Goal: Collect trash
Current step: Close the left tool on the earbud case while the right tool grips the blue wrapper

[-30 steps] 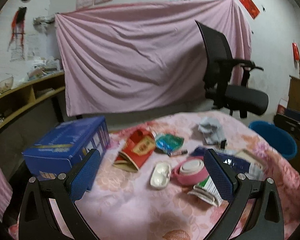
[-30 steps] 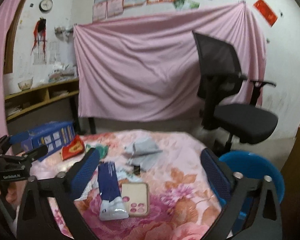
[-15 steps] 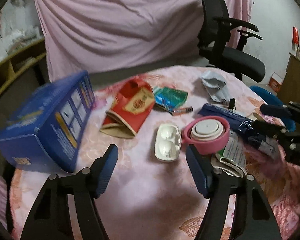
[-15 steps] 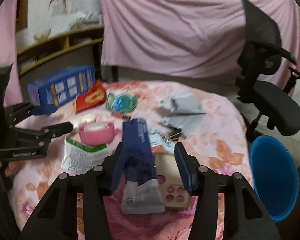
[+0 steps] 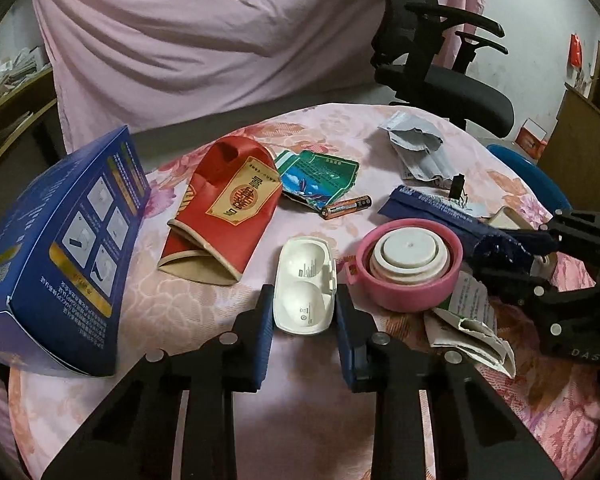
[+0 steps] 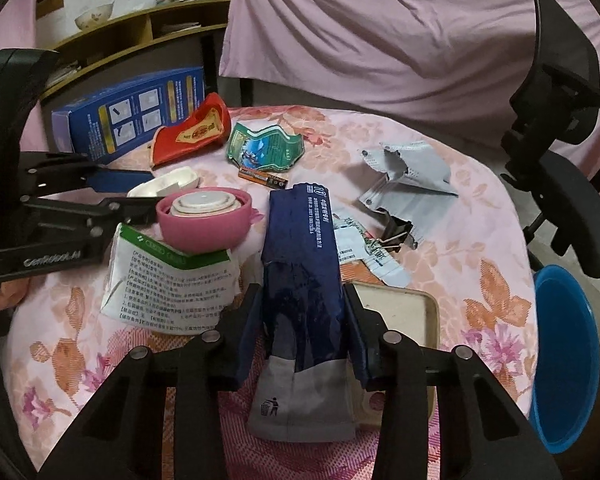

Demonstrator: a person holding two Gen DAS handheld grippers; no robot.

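So compared with a second ago, both tools have been brought down from a wide-open, room-level view and narrowed right onto stuff. The left tool (image 5: 304, 312) is being closed around the white plastic case (image 5: 305, 286), which lies between the blue pads near its close end; the pads look just beside its edges, and firm contact can't quite be told yet. The right tool (image 6: 302, 328) is also being closed, with the dark blue wrapper (image 6: 302, 264) sandwiched between its pads, and here the sides seem to be touched already. Both items are still lying on the tabletop (image 6: 460, 200), so nothing's been lifted. Further out, the pink cup (image 5: 408, 264) is seen just right of the case, sitting on a green-and-white paper leaflet (image 6: 172, 284); the red packet (image 5: 228, 208), green foil wrapper (image 5: 320, 176), battery (image 5: 346, 207) and blue box (image 5: 60, 248) are spread behind, plus a crumpled grey mask (image 6: 404, 172) and a binder clip (image 6: 396, 230). The blue bin (image 6: 564, 360) is parked beside the tabletop on the right, presumably where things get dropped. Judging by this, two grabs are about done and a lift toward the bin would be next.
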